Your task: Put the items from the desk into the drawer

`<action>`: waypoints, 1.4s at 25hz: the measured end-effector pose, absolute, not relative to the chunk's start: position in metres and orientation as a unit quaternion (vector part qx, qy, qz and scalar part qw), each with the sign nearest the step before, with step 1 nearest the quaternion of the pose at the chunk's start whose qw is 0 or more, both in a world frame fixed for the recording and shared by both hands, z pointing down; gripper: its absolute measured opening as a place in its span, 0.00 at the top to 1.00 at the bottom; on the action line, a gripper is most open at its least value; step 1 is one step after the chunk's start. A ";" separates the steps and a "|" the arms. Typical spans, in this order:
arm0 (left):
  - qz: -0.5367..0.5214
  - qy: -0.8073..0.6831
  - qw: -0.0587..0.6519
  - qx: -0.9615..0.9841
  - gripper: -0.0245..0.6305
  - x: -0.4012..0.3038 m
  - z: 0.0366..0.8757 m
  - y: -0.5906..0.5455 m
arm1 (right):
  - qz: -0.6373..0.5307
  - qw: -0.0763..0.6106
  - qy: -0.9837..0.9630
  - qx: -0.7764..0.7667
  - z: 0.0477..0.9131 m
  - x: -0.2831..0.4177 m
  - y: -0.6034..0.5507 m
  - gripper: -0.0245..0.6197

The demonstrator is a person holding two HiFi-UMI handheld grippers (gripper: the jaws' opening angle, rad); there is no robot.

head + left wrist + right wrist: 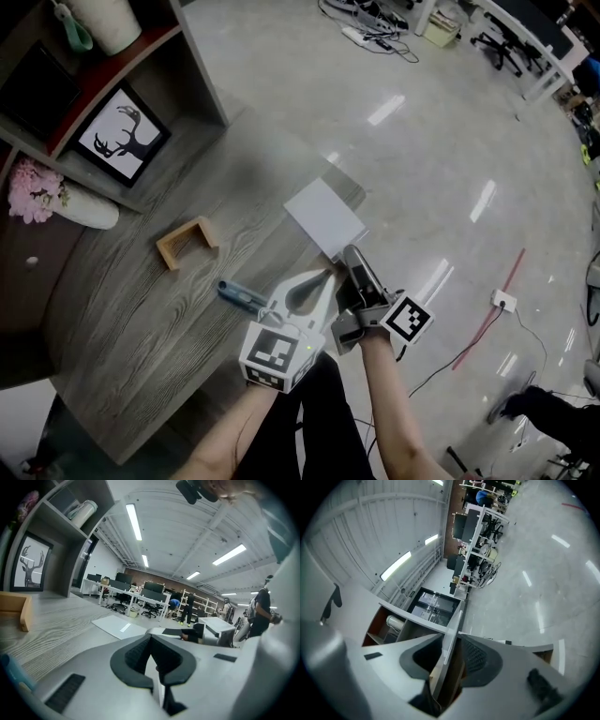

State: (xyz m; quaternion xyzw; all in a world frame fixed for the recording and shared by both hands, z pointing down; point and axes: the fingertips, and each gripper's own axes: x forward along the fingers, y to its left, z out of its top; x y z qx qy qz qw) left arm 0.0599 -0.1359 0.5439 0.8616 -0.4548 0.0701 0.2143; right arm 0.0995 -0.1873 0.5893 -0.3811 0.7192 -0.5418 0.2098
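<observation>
On the grey wooden desk [141, 319] lie a blue pen [242, 296], a small wooden holder [186, 242] and a white sheet [324, 216]. My left gripper [323, 281] hovers low over the desk's near right part, just right of the pen, its jaws shut with nothing between them [152, 641]. In the left gripper view the wooden holder [16, 611] and the white sheet [115, 626] lie ahead. My right gripper [352, 258] is rolled on its side at the desk's right edge, below the sheet. Its jaws [450, 653] stand apart around a thin slab edge [452, 630], not pressing on it.
A shelf unit at the desk's back left carries a framed deer picture [122, 136], pink flowers [33, 187] and a white vase [89, 211]. Shiny floor lies to the right, with cables and a wall socket [503, 300]. The person's legs are under the near edge.
</observation>
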 end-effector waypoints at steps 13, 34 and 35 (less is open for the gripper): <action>0.063 -0.447 0.231 0.862 0.95 0.062 0.546 -0.139 | -0.573 0.247 0.697 -0.352 0.592 0.089 -0.197 0.90; 0.063 -0.461 0.225 0.856 0.95 0.064 0.544 -0.141 | -0.551 0.277 0.705 -0.351 0.573 0.126 -0.187 0.92; 0.064 -0.460 0.225 0.857 0.95 0.066 0.544 -0.140 | -0.548 0.278 0.704 -0.354 0.572 0.131 -0.186 0.92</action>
